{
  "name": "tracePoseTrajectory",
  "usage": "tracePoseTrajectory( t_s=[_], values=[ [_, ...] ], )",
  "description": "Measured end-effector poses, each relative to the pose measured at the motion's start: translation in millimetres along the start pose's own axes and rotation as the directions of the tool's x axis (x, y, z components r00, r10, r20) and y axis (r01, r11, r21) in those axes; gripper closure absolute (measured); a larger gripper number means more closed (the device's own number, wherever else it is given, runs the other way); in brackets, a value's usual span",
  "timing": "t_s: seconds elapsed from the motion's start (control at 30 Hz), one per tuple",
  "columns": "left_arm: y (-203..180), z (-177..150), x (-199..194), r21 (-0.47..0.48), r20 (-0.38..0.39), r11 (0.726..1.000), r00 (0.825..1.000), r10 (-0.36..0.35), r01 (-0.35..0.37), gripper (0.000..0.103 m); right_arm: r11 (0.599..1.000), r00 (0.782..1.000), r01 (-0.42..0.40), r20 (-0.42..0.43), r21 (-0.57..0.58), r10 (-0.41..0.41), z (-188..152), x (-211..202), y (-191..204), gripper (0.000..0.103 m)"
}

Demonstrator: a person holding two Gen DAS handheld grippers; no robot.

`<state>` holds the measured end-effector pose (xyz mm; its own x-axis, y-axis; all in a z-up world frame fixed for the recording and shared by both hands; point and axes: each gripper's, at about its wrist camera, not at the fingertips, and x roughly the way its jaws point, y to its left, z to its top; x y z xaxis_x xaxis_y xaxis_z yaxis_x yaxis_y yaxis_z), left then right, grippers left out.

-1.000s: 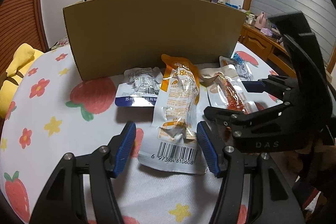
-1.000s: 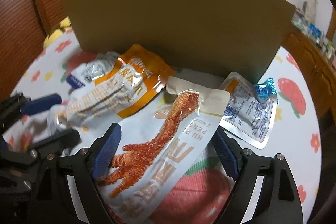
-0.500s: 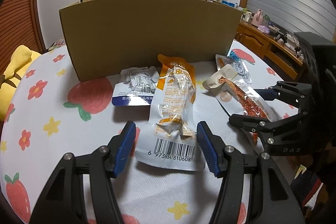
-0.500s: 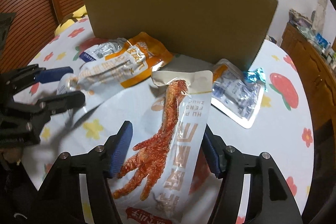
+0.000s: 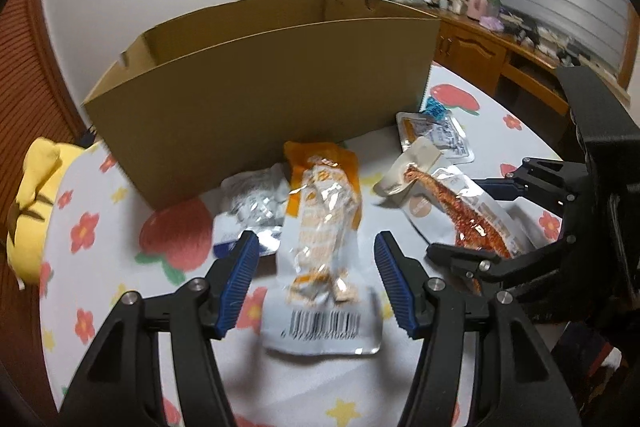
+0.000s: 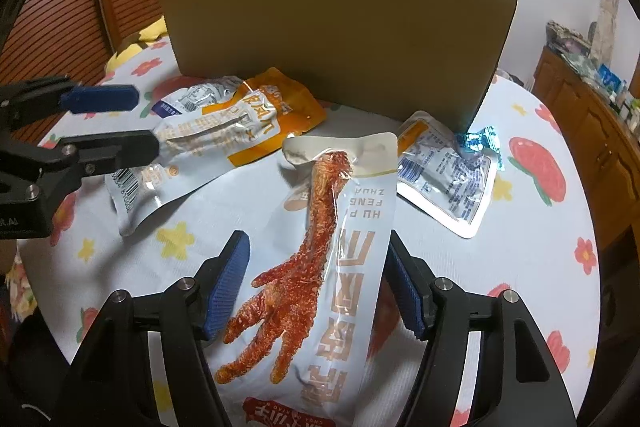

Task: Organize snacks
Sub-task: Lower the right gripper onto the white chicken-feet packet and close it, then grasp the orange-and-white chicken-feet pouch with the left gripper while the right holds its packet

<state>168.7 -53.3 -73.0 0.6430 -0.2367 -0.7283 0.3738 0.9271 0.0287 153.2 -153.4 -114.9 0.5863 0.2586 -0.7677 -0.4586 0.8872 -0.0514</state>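
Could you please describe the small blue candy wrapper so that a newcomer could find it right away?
Start at the big cardboard box standing on the fruit-print tablecloth. At the box's right-hand front corner lies a flat silvery pouch; the candy wrapper rests on that pouch's far edge. It is the only shiny crinkled blue piece, much smaller than any packet.

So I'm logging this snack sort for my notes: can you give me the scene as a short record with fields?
surface: table with a fruit-and-flower cloth
container: open cardboard box at the back, upright
left gripper: jaws just closing, either side of the orange packet, pads not touching it
right gripper: around the chicken-foot packet; contact unclear
other snacks: silver-blue packet beside the orange one; flat packet with a blue candy by the box corner
in box: not visible
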Motion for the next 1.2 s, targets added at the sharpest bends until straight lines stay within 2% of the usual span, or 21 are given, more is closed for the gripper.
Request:
tracePoseTrajectory(
  t_s=[0.1,0.3,0.47,0.7,0.77,0.87,0.93,1.2],
  values=[
    [-6.0,9.6,9.1,0.037,-0.036,0.999,0.999,0.005,-0.003,0.05,1.0,1.0,-0.002,0.0,0.002,0.002,0.4,0.2,-0.2,0.034],
    [-17.5,27.0,27.2,0.13,-0.09,0.991,0.995,0.052,-0.04,0.05,1.0,1.0,-0.003,0.0,0.003,0.003,0.6,0.5,-0.1,0.034],
    [-19.2,34.4,44.2,0.162,-0.142,0.986,0.988,0.066,-0.043,0.049,1.0,1.0,-0.005,0.001,0.004,0.005,0.6,0.5,-0.4,0.034],
    [-23.3,40.1,69.6,0.193,-0.199,0.979,0.974,0.106,-0.067,0.042,1.0,1.0,-0.004,0.002,0.003,0.004,0.1,0.2,-0.3,0.033],
    [-25.8,40.4,72.5,0.211,-0.193,0.974,0.973,0.125,-0.083,0.041,1.0,1.0,-0.004,0.002,0.003,0.004,0.3,0.0,-0.1,0.033],
    [-24.3,42.6,74.3,0.197,-0.196,0.978,0.974,0.115,-0.075,0.041,1.0,1.0,-0.004,0.003,0.002,0.004,0.0,-0.1,0.2,0.033],
    [-23.7,42.7,74.5,0.196,-0.195,0.979,0.976,0.102,-0.063,0.047,1.0,1.0,-0.004,0.003,0.002,0.004,-0.2,-0.1,0.7,0.033],
    [-13.5,33.3,59.0,0.193,-0.208,0.981,0.976,0.066,-0.025,0.051,1.0,1.0,-0.004,0.003,0.002,0.004,-0.1,-0.3,0.3,0.033]
  ],
)
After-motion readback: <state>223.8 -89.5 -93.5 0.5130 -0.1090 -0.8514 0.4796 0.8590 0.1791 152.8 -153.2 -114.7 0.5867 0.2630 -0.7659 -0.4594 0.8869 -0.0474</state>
